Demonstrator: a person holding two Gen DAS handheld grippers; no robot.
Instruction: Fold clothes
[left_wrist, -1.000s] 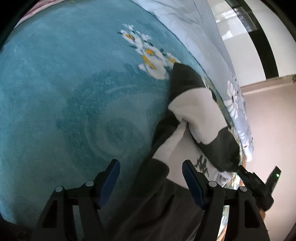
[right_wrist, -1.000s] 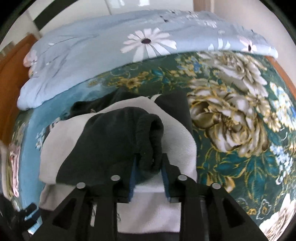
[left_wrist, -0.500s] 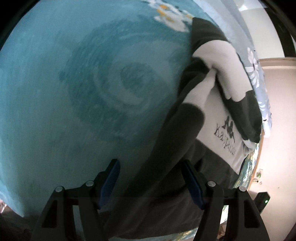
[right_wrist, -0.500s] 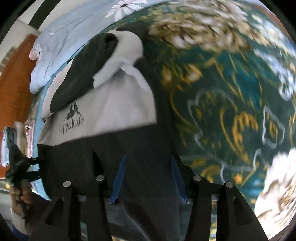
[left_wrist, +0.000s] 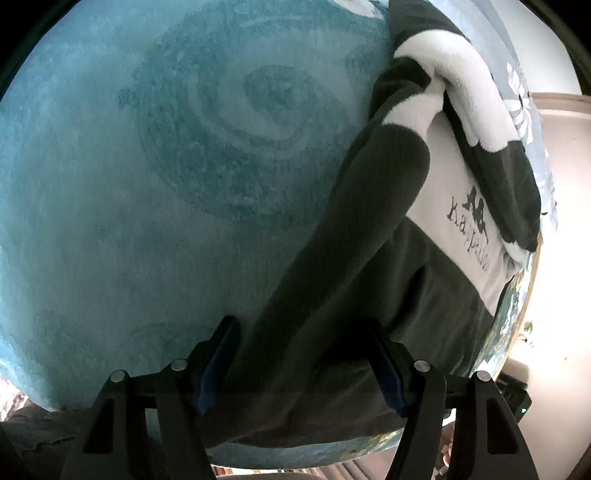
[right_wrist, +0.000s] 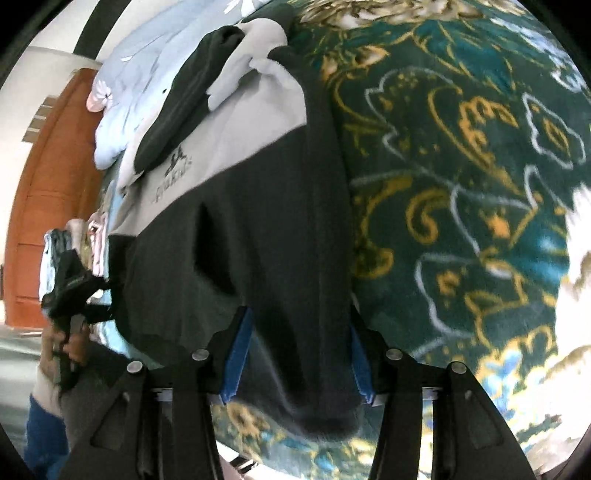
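Note:
A black and white fleece sweatshirt (left_wrist: 369, 240) with a dark logo (left_wrist: 469, 221) lies flat on the bed, its sleeves folded in over the chest. My left gripper (left_wrist: 301, 363) hangs over the near left hem. Its jaws are closing, the dark cloth lies between them and the pads do not press on it. In the right wrist view the same sweatshirt (right_wrist: 258, 221) runs away from me. My right gripper (right_wrist: 298, 360) stands open over the near right corner of the hem, with dark fabric between its fingers. The left gripper (right_wrist: 70, 284) shows there too, held by a hand (right_wrist: 62, 343).
A teal plush blanket (left_wrist: 147, 184) covers the bed's left part and a dark green floral one (right_wrist: 461, 184) the right. A light blue flowered quilt (right_wrist: 129, 85) is bunched at the far end. An orange-brown wooden panel (right_wrist: 44, 184) stands at the left. The bed's edge runs just below both grippers.
My right gripper let go of the dark folded sleeve, opened wider and swung back down to the near hem. The left gripper tipped down toward the hem and its jaws narrowed a little.

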